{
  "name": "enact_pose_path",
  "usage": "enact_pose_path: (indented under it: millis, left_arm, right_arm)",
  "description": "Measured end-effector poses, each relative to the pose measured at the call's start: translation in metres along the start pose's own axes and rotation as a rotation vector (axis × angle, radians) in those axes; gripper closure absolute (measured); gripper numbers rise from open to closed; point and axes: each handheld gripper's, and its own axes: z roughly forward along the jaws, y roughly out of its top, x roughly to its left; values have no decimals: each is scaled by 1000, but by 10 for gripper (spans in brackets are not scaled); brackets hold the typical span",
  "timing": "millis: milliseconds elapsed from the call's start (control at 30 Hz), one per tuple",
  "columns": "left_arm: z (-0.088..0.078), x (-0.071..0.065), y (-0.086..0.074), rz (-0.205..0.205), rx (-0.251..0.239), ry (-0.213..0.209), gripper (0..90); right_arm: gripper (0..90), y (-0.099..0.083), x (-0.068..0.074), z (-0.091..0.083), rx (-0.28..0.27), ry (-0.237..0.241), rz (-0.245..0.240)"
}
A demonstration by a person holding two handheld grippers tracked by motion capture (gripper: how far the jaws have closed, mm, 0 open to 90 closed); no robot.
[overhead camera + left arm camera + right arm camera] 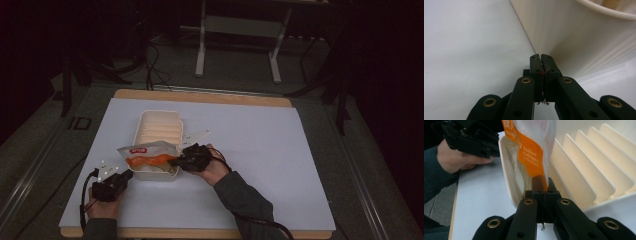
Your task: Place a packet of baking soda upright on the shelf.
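Over the tray (159, 125), right gripper (541, 183) apparently pinches the pouch (529, 147); left gripper (541, 57) clenched empty.

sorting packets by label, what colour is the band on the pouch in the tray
Orange with white lettering, on the clear pouch; clearest in the right gripper view.

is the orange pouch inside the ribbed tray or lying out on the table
Partly in. The orange pouch rests across the near end of the ribbed tray, overhanging its rim, with the right gripper shut on its edge.

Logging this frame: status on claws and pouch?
Right claw shut on orange pouch over white tray. Left claw shut, empty, at tray's outer wall. Nothing in the way.
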Motion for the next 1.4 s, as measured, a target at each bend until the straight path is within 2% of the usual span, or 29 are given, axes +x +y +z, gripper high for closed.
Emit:
enact_pose_path:
  millis: [267, 400, 433, 500, 567, 667, 867, 933, 1100, 1300, 1400]
  left_arm:
    - [0, 0, 0, -1, 0, -1, 877]
    - [0, 1, 0, -6, 0, 0, 866]
    - [0, 1, 0, -10, -1, -1, 862]
    - [0, 1, 0, -10, 0, -1, 858]
    - [-1, 3, 0, -13, -3, 7, 855]
    - [-3, 5, -1, -29, -12, 18, 852]
    - [-6, 9, -2, -53, -18, 43, 842]
    - [-6, 10, -2, -58, -9, 63, 836]
    - [-7, 14, -3, -63, -1, 96, 801]
    - [-6, 12, -3, -51, 10, 141, 687]
    - [-5, 11, -3, -40, 25, 180, 604]
  right_arm:
    - [900, -6, 1, 1, 21, -4, -2]
    - [898, -5, 0, -1, -3, 6, 9]
    - [885, -5, 1, -2, -5, 5, 6]
    - [792, -5, 1, -4, -28, 4, 15]
    - [758, -4, 0, -11, -67, 28, 31]
    - [697, -2, -1, -21, -94, 20, 37]
    - [623, -9, -4, -39, -113, -6, 44]
    - [604, -13, -6, -44, -117, -14, 55]
    - [590, -24, -14, -55, -103, -67, 87]
    - [574, -38, -24, -65, -87, -126, 132]
    - [571, -43, -26, -70, -77, -151, 141]
